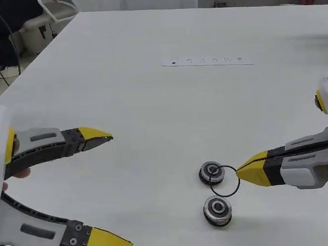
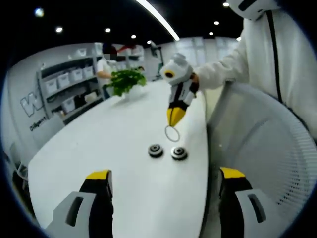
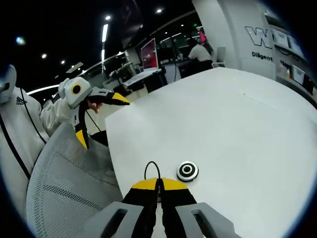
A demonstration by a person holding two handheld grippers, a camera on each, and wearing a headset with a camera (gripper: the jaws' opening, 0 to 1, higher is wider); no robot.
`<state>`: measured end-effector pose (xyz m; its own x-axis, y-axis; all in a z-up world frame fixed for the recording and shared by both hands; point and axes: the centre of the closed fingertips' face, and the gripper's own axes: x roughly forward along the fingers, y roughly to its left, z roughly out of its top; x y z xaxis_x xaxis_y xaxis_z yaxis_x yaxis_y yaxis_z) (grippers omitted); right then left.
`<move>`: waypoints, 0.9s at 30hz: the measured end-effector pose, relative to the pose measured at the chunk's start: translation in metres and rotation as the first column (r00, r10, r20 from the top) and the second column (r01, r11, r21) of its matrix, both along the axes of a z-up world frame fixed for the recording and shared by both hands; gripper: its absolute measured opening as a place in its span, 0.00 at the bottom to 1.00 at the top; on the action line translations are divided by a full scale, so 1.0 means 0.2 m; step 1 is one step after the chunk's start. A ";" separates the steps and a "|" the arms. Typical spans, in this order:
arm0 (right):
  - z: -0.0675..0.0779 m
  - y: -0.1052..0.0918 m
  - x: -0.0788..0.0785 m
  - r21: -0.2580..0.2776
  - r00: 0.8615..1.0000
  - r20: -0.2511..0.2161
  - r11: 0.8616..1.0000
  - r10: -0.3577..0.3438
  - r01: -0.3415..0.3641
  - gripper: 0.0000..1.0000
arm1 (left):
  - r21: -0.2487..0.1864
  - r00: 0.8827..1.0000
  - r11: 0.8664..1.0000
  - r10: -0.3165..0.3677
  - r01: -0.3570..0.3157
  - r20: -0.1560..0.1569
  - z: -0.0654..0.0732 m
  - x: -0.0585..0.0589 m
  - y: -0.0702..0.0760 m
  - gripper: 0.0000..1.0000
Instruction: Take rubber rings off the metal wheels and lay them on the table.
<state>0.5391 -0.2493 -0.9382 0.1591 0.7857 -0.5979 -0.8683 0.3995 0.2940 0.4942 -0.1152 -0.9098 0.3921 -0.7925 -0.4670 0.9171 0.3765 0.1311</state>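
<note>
Right gripper (image 1: 240, 172) pinches a rubber ring (image 1: 226, 196) at the wheel's (image 1: 211, 172) 3 o'clock, likely to lay it down; left gripper (image 1: 119, 191) gapes wide.

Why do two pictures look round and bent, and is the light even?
Left gripper view and right gripper view: fisheye lenses bow the table edge; ceiling lights glare against a dark ceiling. Head view: undistorted, soft even light, only faint shadows under the metal wheels.
</note>
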 end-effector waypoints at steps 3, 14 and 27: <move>0.03 0.02 0.00 -0.003 1.000 0.014 1.000 0.020 -0.020 0.00 | -0.012 1.000 1.000 0.028 -0.028 -0.014 -0.02 -0.03 0.02 0.90; 0.08 0.17 -0.01 -0.003 0.992 0.053 0.994 0.114 -0.114 0.00 | -0.049 0.995 0.995 0.090 -0.092 -0.044 -0.04 -0.09 0.03 0.92; -0.07 0.37 -0.07 -0.054 0.972 0.013 0.971 0.233 -0.232 0.00 | -0.051 0.992 0.992 0.117 -0.119 -0.047 -0.04 -0.12 0.04 0.91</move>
<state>0.5244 -0.1750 -0.9530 -0.0125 0.7706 -0.6372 -0.9445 0.2001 0.2604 0.4708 -0.1071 -0.9178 0.4645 -0.7662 -0.4440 0.8702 0.4879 0.0685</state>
